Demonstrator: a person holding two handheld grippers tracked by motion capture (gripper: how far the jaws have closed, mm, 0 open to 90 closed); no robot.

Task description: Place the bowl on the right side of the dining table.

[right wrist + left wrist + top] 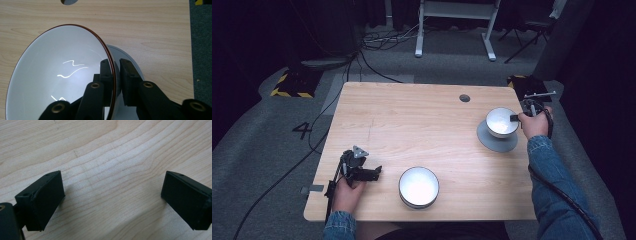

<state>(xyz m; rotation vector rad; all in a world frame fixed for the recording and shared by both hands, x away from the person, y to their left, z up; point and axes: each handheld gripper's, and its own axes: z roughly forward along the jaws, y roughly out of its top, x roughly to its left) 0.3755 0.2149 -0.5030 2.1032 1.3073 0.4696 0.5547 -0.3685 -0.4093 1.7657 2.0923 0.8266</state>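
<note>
My right gripper point(515, 118) is shut on the rim of a white bowl point(502, 121) at the right of the table, one jaw inside and one outside. In the right gripper view the bowl point(57, 75) has a thin brown rim and sits tilted against the gripper point(116, 75) over a grey round plate point(130, 62). The same grey plate point(492, 142) lies under the bowl in the high view. My left gripper point(374, 172) rests at the near left, open, with bare wood between its jaws point(112, 197). A second white bowl point(418, 186) stands near the front edge, to the right of it.
The wooden table point(412, 125) has a round cable hole point(464, 98) near the back. Cables run across the grey floor at the left. A white desk frame point(457, 25) stands beyond the table.
</note>
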